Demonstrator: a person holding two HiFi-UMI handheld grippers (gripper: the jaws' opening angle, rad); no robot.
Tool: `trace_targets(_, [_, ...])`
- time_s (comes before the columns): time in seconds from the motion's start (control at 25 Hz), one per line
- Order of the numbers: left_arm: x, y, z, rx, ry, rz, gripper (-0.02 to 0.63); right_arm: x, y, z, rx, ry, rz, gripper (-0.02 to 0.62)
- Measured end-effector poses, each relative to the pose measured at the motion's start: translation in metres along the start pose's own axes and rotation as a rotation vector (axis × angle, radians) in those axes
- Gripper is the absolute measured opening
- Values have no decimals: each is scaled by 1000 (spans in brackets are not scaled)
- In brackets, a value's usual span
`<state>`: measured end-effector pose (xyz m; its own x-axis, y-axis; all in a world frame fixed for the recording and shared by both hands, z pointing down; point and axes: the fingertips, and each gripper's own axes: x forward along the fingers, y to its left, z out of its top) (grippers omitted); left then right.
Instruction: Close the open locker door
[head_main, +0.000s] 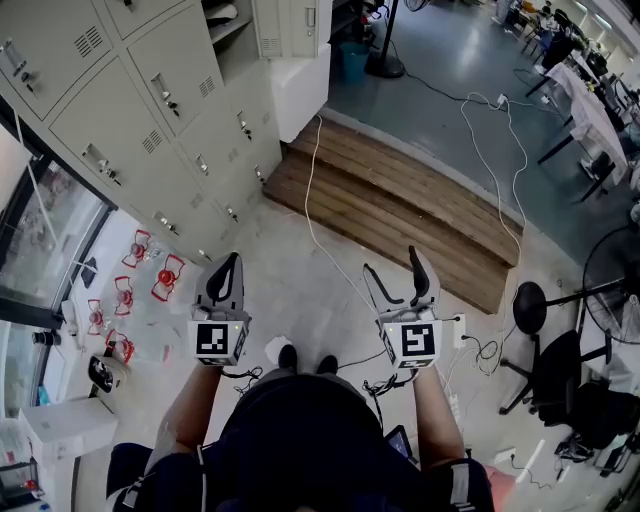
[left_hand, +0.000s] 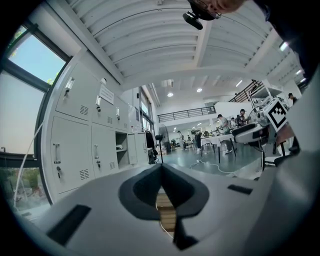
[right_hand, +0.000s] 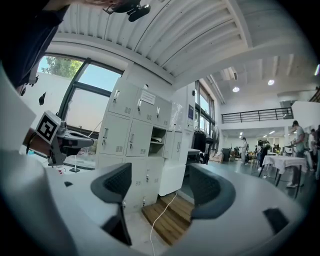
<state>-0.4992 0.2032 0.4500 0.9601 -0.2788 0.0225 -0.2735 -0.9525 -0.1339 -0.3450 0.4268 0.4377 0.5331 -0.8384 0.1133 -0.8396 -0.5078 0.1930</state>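
Jaws on the left gripper (head_main: 228, 262) lie pressed together in the head view, while those on the right gripper (head_main: 393, 266) stand spread with nothing between them. Both grippers are held out over the floor, ahead of the person's shoes. A bank of grey lockers (head_main: 150, 120) runs up the left side. Its open locker door (head_main: 290, 25) stands at the top of the view, well apart from both grippers, beside a shelved compartment (head_main: 232, 35). A wooden platform (head_main: 400, 210) lies ahead, with a white cable (head_main: 312, 190) trailing across it.

From the left gripper view, the left gripper (left_hand: 161, 170) has its jaws shut tip to tip and empty. The lockers (left_hand: 75, 145) stand on the left, and the open locker door (left_hand: 135, 148) is farther along the row.

From the right gripper view, the right gripper (right_hand: 160, 170) has its jaws wide apart, with the platform (right_hand: 167, 220) and cable (right_hand: 159, 220) showing through the gap. The open locker door (right_hand: 169, 142) stands just right of the compartment (right_hand: 156, 142), far beyond the jaws.
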Motion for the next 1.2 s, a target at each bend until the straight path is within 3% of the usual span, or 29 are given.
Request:
trace_targets(0.24, [11,-16,1,-3,11,2,3,-1,-18,2,2,-17,22,407])
trace_targets(0.76, [50,-52,13,-31,-8,-4,3,6,-55,-12,0,-4,79,414])
trace_targets(1.0, [96,-48,5,-26,-2,-33,3,39,-73,-17,10,6,74,414])
trace_targets(1.2, [163,-29,-10,-16,-6,-51,3,104,-98,-22,6,11,71,414])
